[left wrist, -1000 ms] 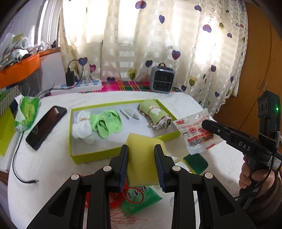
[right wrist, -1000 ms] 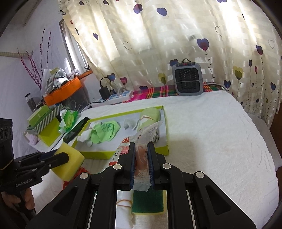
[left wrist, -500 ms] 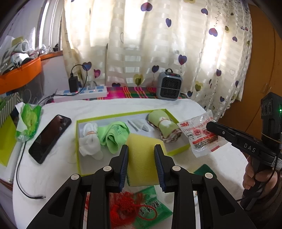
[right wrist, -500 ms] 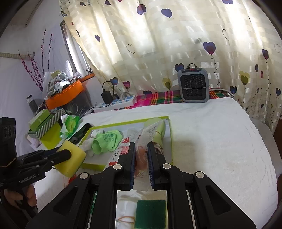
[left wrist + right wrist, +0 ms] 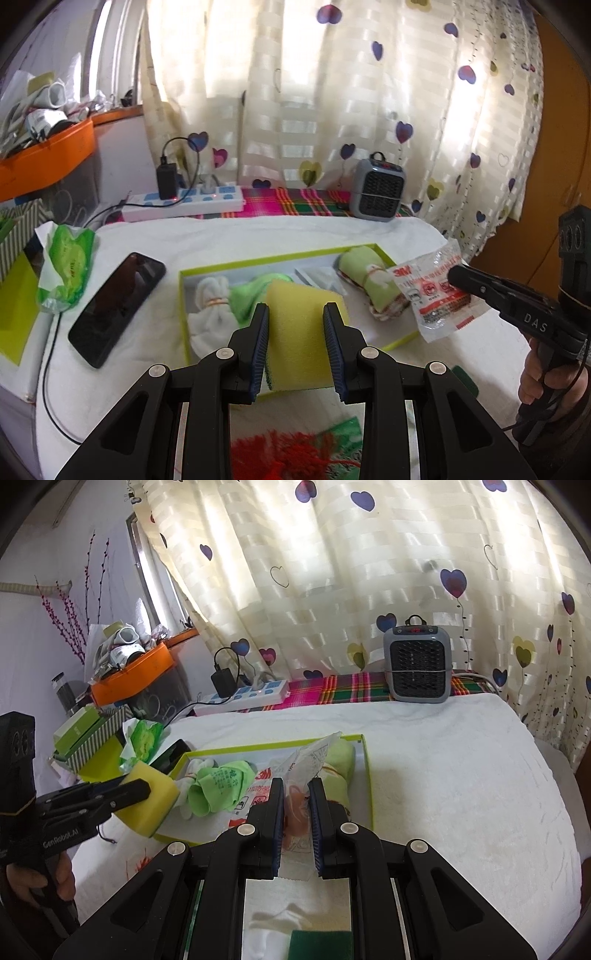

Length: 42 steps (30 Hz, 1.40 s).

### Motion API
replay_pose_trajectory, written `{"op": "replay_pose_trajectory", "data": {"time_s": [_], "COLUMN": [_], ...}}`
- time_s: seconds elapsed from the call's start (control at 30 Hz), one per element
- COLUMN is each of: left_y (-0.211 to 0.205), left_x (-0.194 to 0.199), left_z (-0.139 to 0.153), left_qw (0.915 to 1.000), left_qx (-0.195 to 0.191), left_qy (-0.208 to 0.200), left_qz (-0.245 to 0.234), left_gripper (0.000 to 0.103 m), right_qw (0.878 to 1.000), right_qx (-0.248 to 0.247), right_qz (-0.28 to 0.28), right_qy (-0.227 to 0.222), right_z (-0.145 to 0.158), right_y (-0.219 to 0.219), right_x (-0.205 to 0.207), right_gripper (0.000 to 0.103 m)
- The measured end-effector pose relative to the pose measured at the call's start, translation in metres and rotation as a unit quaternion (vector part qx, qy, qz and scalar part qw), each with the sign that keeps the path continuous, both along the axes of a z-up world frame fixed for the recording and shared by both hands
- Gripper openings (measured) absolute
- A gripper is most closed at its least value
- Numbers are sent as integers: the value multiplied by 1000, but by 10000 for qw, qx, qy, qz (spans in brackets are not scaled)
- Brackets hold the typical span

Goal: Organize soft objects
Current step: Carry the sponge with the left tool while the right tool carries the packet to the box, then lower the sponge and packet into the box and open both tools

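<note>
A white towel-covered counter [image 5: 443,775] carries a shallow green-rimmed box [image 5: 258,263]. In the box, from its left end, lie a white tied bundle [image 5: 212,314], a bright green cloth [image 5: 218,782], some small white packets [image 5: 317,275] and a rolled pale-green towel [image 5: 369,284] at the right end. A black phone [image 5: 114,306] lies on the counter left of the box, with a green wipes pack [image 5: 68,266] beyond it. A grey heater [image 5: 417,664] and a power strip [image 5: 184,203] stand at the back by the curtain.

The left gripper [image 5: 295,332] has its fingers clamped on a yellow sponge [image 5: 299,332], held above the box's near edge. The right gripper [image 5: 297,819] has its fingers pinched on a clear plastic packet with red print [image 5: 432,295], held in the air over the right end of the box. A green scouring pad [image 5: 319,943] and a red tassel [image 5: 295,454] lie on the counter near the camera.
</note>
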<state>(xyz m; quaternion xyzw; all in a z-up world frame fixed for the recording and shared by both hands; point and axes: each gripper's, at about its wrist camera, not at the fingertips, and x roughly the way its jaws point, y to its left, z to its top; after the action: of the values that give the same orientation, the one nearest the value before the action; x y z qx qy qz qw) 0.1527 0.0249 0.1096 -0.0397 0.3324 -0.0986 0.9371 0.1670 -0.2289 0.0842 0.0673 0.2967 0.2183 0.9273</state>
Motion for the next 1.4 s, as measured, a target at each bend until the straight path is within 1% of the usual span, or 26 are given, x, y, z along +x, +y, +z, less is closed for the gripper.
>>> {"op": "replay_pose_trajectory", "data": {"time_s": [0.4, 0.63, 0.97, 1.13, 1.27, 1.33, 1.4], "left_y": [37, 40, 22, 12, 9, 8, 8], "left_x": [19, 37, 70, 82, 93, 97, 99], "left_z": [12, 13, -6, -21, -34, -39, -44], "left_qw": [9988, 9989, 9998, 9993, 9986, 9983, 9980], "left_qx": [79, 10, -47, -26, 7, 114, 102], "left_qy": [-177, -184, 166, 363, 533, 570, 623], "left_qz": [450, 434, 136, -23, 7, 40, 33], "left_gripper": [28, 28, 28, 28, 28, 28, 28], "right_qw": [9998, 9998, 9994, 9983, 9974, 9968, 9960], "right_qx": [50, -21, -188, -241, -327, -391, -446], "right_qz": [-181, -82, 280, 418, 470, 486, 517], "right_qy": [-111, -162, 108, 315, 446, 505, 582], "right_z": [10, 15, 0, -12, -21, -26, -31], "right_y": [-5, 6, 35, 46, 53, 56, 58], "right_x": [17, 33, 64, 76, 86, 90, 94], "right_gripper": [14, 14, 14, 14, 14, 14, 14]}}
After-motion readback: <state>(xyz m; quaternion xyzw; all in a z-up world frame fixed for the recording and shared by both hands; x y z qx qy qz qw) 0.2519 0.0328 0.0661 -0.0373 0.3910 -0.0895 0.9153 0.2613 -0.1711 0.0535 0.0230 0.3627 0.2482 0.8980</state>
